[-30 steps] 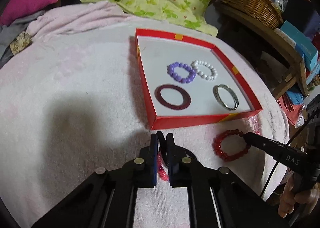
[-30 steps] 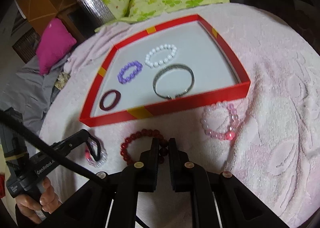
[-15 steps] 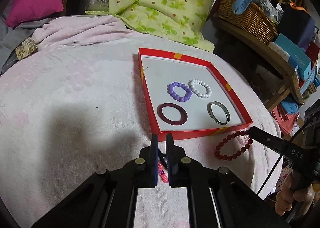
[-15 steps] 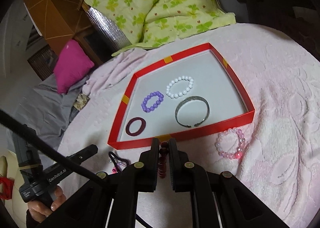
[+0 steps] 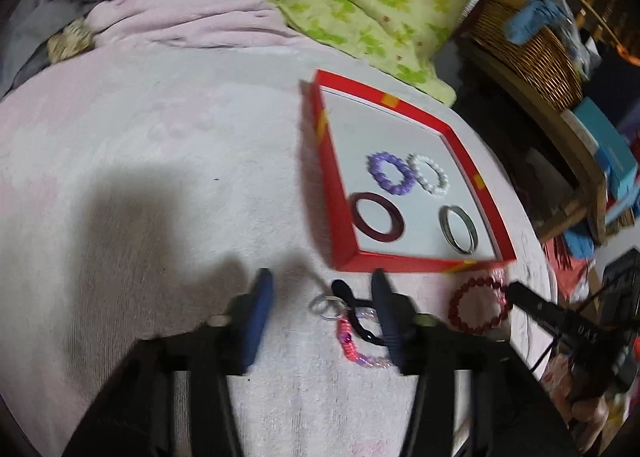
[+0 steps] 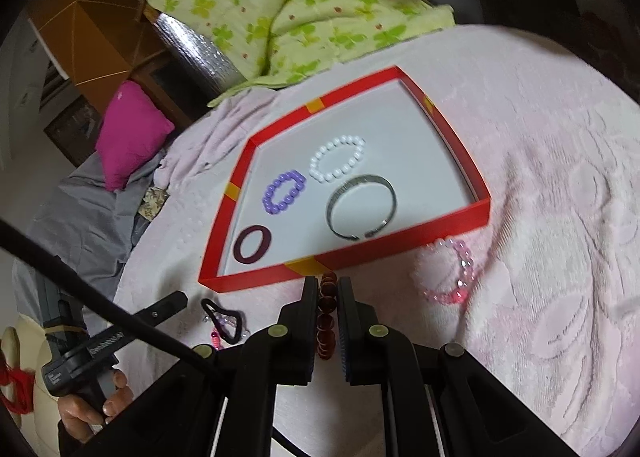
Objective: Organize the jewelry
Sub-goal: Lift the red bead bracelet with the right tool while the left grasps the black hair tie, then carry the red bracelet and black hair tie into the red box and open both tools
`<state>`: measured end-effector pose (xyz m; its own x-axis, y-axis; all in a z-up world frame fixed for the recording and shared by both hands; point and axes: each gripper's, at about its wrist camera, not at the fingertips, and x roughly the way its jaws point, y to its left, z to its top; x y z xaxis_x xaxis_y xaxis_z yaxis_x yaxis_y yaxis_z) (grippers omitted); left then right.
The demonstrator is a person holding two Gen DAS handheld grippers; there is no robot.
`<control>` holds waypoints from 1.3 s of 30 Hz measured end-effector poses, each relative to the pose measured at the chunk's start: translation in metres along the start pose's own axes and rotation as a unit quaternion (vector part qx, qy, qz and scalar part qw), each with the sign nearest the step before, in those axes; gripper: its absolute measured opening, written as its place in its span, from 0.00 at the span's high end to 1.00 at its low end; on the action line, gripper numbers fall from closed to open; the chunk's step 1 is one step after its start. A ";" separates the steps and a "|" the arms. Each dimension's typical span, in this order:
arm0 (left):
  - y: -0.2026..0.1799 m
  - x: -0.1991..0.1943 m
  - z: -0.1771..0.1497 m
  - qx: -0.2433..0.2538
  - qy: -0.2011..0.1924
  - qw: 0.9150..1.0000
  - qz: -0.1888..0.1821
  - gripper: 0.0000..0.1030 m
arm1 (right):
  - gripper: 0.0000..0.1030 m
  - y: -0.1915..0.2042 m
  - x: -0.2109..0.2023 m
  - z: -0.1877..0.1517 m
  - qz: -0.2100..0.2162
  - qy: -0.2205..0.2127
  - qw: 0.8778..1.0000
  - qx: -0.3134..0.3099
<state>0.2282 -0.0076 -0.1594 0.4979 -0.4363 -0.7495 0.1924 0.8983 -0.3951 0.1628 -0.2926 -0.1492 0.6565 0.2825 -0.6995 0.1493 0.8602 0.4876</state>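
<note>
**Pink towel bench: loose pieces outside the tray**

Pink towel point(image 6: 560, 161) covers the surface; your red tray point(image 6: 348, 257) sits on it with four pieces already inside: purple beads point(image 6: 284, 193), white beads point(image 6: 338, 159), a metal bangle point(image 6: 362, 207) and a dark ring point(image 6: 252, 244).

Your left gripper point(image 5: 320, 297) is opening, its jaws astride a tangle point(image 5: 352, 321) of black cord, pink beads and a small ring lying on the towel off the tray's near edge. Nothing is pinched. Expect it limp and snag-prone; take it at the thick black loop.

Your right gripper point(image 6: 325, 299) is narrow, clamped on the red bead bracelet point(image 6: 326, 317) at the tray's near edge. Elastic, light, beads slippery: pinch across one bead.

A pink bracelet point(image 6: 450, 271) lies off the tray's near right corner. Motion blur hides how the tangle's strands join.
</note>
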 end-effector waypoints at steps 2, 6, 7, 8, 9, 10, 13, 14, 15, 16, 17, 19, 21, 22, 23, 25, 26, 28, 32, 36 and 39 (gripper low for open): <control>-0.001 0.003 -0.001 0.001 0.006 1.000 -0.006 0.48 | 0.90 -0.004 0.002 -0.001 0.003 0.007 1.000 0.007; -0.012 0.017 -0.005 0.022 0.025 0.999 -0.008 0.48 | 0.90 -0.010 0.003 -0.002 0.000 0.015 1.000 0.011; -0.015 0.021 -0.005 0.028 0.030 0.999 -0.007 0.48 | 0.90 -0.011 0.004 -0.003 0.000 0.019 1.000 0.013; -0.017 0.025 -0.006 0.033 0.034 0.999 -0.004 0.48 | 0.90 -0.014 0.005 -0.004 -0.002 0.024 1.000 0.015; -0.019 0.028 -0.007 0.038 0.036 0.999 0.000 0.52 | 0.90 -0.015 0.007 -0.005 -0.004 0.029 0.999 0.016; -0.020 0.031 -0.008 0.044 0.038 0.998 0.003 0.63 | 0.90 -0.017 0.009 -0.005 -0.006 0.036 0.999 0.017; -0.024 0.033 -0.009 0.056 0.036 0.998 0.009 0.77 | 0.90 -0.018 0.016 -0.008 -0.012 0.054 0.998 0.015; -0.023 0.032 -0.008 0.058 0.034 0.998 0.009 0.77 | 0.87 -0.018 0.018 -0.009 -0.016 0.059 0.998 0.013; -0.024 0.030 -0.008 0.060 0.030 0.998 0.009 0.77 | 0.87 -0.017 0.021 -0.010 -0.023 0.065 0.998 0.010; -0.024 0.028 -0.008 0.063 0.025 0.998 0.009 0.77 | 0.87 -0.016 0.022 -0.011 -0.029 0.070 0.997 0.007; -0.024 0.027 -0.007 0.064 0.022 0.998 0.009 0.77 | 0.87 -0.015 0.024 -0.011 -0.034 0.073 0.997 0.005; -0.023 0.023 -0.006 0.065 0.017 0.998 0.006 0.77 | 0.79 -0.013 0.027 -0.012 -0.049 0.077 0.996 0.000; -0.020 0.018 -0.005 0.061 0.013 0.998 0.003 0.77 | 0.71 -0.010 0.029 -0.013 -0.054 0.077 0.996 -0.007; -0.019 0.015 -0.005 0.058 0.009 0.998 0.001 0.77 | 0.71 -0.008 0.030 -0.013 -0.056 0.077 0.995 -0.014; -0.019 0.013 -0.004 0.057 0.007 0.998 -0.001 0.77 | 0.71 -0.005 0.032 -0.014 -0.063 0.077 0.995 -0.027; -0.016 0.007 -0.003 0.054 -0.001 0.999 -0.004 0.77 | 0.71 0.002 0.036 -0.017 -0.081 0.077 0.992 -0.055; -0.016 0.006 -0.003 0.054 -0.003 0.999 -0.004 0.77 | 0.73 0.006 0.037 -0.018 -0.092 0.075 0.990 -0.073; -0.014 0.001 -0.002 0.054 -0.008 0.999 -0.002 0.77 | 0.89 0.013 0.037 -0.021 -0.113 0.067 0.986 -0.100; -0.012 -0.003 -0.001 0.055 -0.017 0.998 0.002 0.77 | 0.90 0.017 0.035 -0.019 -0.122 0.051 0.984 -0.116; -0.011 -0.010 0.000 0.056 -0.030 0.998 0.003 0.77 | 0.90 0.024 0.021 -0.015 -0.103 0.015 0.987 -0.120; -0.011 -0.013 0.001 0.055 -0.035 0.998 0.003 0.77 | 0.90 0.032 0.009 -0.013 -0.084 -0.014 0.988 -0.126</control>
<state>0.2203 -0.0115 -0.1452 0.5567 -0.4293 -0.7112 0.2782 0.9030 -0.3274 0.1641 -0.2572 -0.1470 0.6593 0.1184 -0.7425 0.0704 0.9735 0.2178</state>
